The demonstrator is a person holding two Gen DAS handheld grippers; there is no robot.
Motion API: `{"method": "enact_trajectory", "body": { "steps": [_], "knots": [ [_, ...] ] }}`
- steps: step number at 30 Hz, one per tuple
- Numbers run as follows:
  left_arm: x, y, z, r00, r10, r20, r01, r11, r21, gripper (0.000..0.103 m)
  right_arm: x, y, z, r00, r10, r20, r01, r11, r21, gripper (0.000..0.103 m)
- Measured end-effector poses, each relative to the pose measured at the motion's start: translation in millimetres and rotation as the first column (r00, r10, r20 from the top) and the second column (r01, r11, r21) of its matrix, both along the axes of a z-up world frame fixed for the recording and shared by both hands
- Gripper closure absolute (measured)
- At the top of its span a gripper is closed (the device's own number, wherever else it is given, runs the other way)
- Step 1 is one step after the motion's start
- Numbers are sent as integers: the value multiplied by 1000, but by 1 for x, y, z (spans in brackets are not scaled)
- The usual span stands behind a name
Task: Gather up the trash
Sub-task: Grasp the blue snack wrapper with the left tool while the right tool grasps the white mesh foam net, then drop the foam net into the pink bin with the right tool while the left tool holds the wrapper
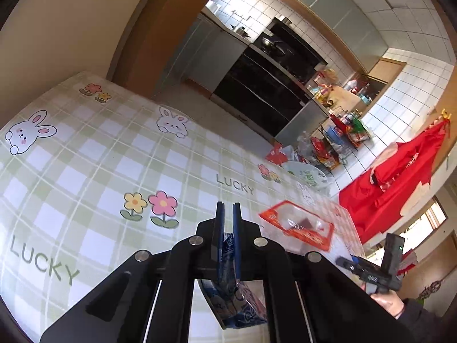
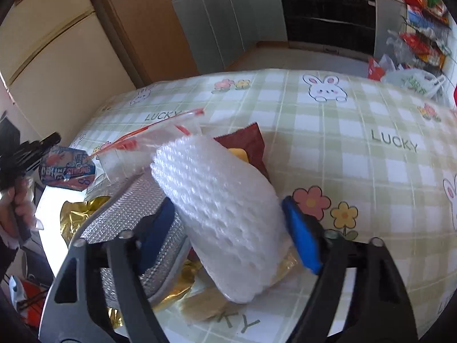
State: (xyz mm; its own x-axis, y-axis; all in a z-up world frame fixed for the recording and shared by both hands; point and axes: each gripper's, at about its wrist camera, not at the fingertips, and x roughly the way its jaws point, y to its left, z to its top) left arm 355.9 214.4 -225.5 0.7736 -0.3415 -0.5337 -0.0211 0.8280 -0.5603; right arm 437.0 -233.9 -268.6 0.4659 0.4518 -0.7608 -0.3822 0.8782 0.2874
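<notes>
My left gripper (image 1: pixel 228 210) is shut on a blue printed wrapper (image 1: pixel 234 303) that hangs below its fingers above the checked tablecloth (image 1: pixel 85 171). The same wrapper shows in the right wrist view (image 2: pixel 67 168) at the far left, held off the table edge. My right gripper (image 2: pixel 228 208) is open, its blue pads either side of a white foam net sleeve (image 2: pixel 222 214) lying on a trash pile: a silver bubble pouch (image 2: pixel 125 217), gold foil (image 2: pixel 77 217), a dark red wrapper (image 2: pixel 245 143) and a clear zip bag (image 2: pixel 154 137). A red-edged clear packet (image 1: pixel 297 224) lies ahead of the left gripper.
A white plastic bag (image 2: pixel 411 81) and red packets (image 1: pixel 275 154) lie at the table's far edge. A red cloth (image 1: pixel 391 177) hangs right of the table. Kitchen cabinets and a black oven (image 1: pixel 262 85) stand beyond; a fridge (image 2: pixel 48 57) stands left.
</notes>
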Motion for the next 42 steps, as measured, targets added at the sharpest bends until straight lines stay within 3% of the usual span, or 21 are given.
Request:
{"method": "enact_trajectory", "body": {
  "steps": [4, 12, 19, 28, 35, 42],
  "knots": [
    [-13, -7, 8, 1000, -23, 7, 23, 1000, -11, 98, -11, -14, 9, 998, -55, 18, 54, 997, 58, 56],
    [-36, -16, 25, 999, -32, 30, 32, 999, -5, 98, -59, -39, 53, 982, -132, 139, 118, 987, 107, 57],
    [-73, -33, 58, 996, -58, 73, 56, 998, 30, 98, -127, -39, 97, 964, -95, 248, 57, 986, 157, 57],
    [-133, -68, 109, 981, -143, 134, 136, 989, 60, 98, -220, -27, 137, 948, -12, 319, -40, 987, 156, 57],
    [-177, -91, 118, 975, -187, 118, 180, 981, 68, 98, -285, -19, 141, 949, 28, 314, -74, 988, 136, 57],
    [-212, -96, 127, 975, -191, 114, 184, 981, 66, 98, -331, -9, 123, 967, 62, 248, -94, 988, 119, 57]
  ]
}}
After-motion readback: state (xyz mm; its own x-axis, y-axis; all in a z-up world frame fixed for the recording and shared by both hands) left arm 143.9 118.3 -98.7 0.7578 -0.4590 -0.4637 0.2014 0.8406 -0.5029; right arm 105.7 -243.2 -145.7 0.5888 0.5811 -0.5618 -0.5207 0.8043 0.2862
